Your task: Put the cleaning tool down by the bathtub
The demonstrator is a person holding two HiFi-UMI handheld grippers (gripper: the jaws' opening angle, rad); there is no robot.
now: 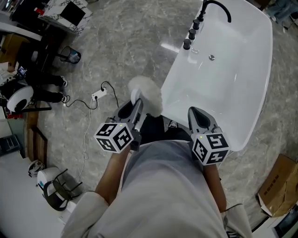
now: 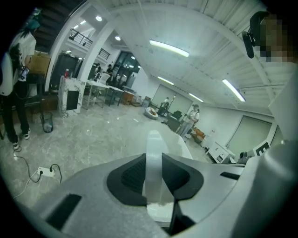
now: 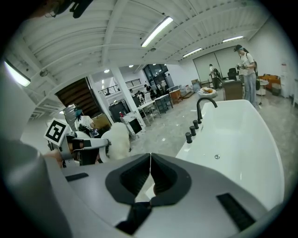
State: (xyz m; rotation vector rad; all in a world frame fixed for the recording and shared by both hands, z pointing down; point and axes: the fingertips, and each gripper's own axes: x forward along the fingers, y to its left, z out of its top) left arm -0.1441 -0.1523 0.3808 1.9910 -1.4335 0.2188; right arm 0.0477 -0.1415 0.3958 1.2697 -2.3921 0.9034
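The cleaning tool is a white-handled brush with a fluffy white head [image 1: 147, 93]. My left gripper [image 1: 135, 108] is shut on its handle [image 2: 153, 173], and the head pokes out ahead of the jaws, over the floor just left of the bathtub [image 1: 233, 74]. In the right gripper view the fluffy head [image 3: 118, 141] shows at the left, beside the tub [image 3: 247, 148]. My right gripper [image 1: 197, 114] hovers over the tub's near rim, and its jaws [image 3: 150, 173] are shut with nothing between them.
A black faucet [image 1: 218, 6] and several black knobs [image 1: 191, 34] line the tub's far left rim. On the floor lie a power strip with its cable [image 1: 98, 95], a black bin [image 1: 70, 55] and a cardboard box [image 1: 278, 187]. A person stands at the left by the tables [image 2: 13, 88].
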